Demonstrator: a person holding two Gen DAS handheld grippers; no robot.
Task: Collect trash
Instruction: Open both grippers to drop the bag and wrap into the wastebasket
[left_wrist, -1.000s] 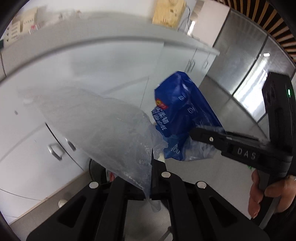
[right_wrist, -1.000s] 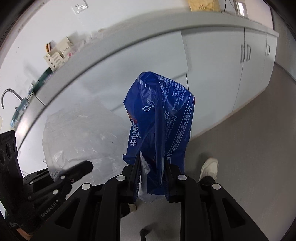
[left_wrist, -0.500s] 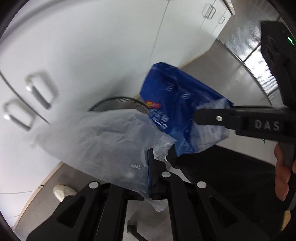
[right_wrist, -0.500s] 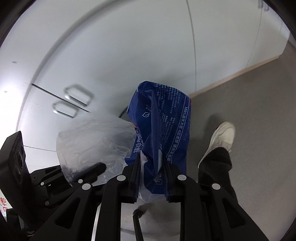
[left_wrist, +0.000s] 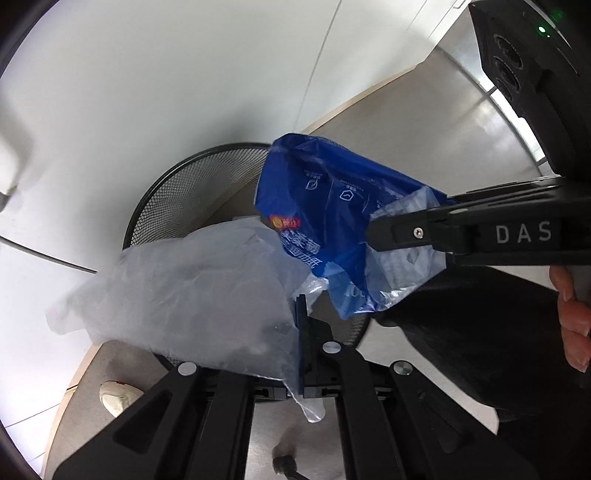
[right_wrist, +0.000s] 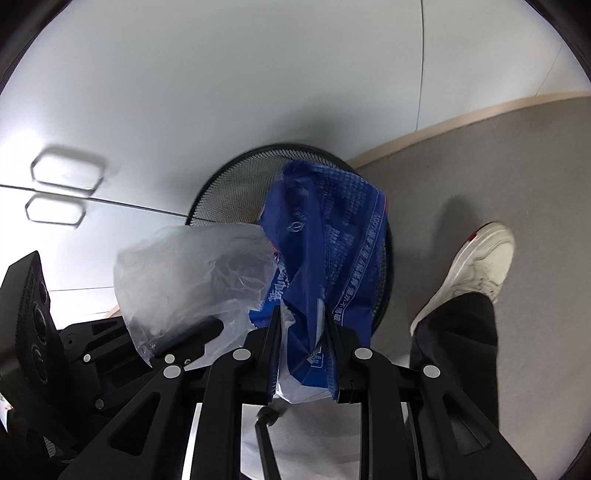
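Blue wrapper (right_wrist: 325, 258) up in the air, printed with white text, pinched at its lower end between the fingers of the right gripper (right_wrist: 301, 354), clenched tight on it. It hangs directly over the round black mesh bin (right_wrist: 229, 192), its top crumpled edge above the bin's opening. Right beside it, touching its left side, the clear plastic bag (left_wrist: 192, 288) — a wide cloudy sheet, clamped at its corner by the left gripper (left_wrist: 297, 339), fingers closed together on the film with a loose tail poking out below. From the left wrist view both pieces sit over the bin's rim (left_wrist: 155, 206), the wrapper (left_wrist: 332, 206) farther in. The bin stands on grey floor (right_wrist: 480, 155) against white cabinet doors (right_wrist: 221, 92) with hexagonal handles (right_wrist: 62, 195). A white sneaker (right_wrist: 476, 266) and dark trouser leg stand just right of the bin.
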